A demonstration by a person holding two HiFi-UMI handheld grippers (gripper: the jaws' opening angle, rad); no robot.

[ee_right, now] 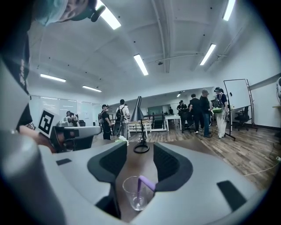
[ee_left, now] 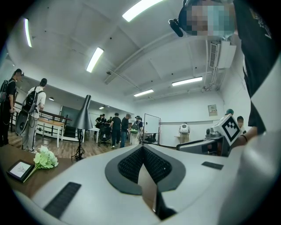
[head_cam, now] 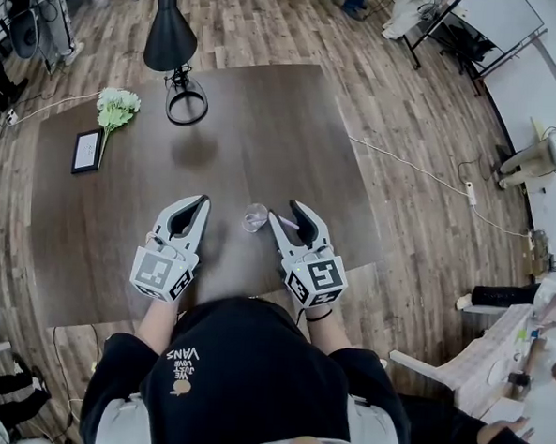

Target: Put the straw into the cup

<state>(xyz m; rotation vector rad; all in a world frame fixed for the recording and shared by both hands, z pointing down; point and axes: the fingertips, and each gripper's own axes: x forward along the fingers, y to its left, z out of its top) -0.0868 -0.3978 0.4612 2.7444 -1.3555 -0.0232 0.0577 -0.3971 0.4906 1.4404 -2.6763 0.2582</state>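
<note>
Straw [ee_right: 140,190] in cup [ee_right: 130,196]; right gripper [ee_right: 139,154] jaws spread, left gripper [ee_left: 142,149] jaws pressed together
Risk: jaw beside cup may snag straw top, tipping cup

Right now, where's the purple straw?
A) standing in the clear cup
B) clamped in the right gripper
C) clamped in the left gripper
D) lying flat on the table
A: the right gripper view shows the purple straw standing inside the clear cup, while the right gripper has its jaws apart and clamps nothing.
</note>
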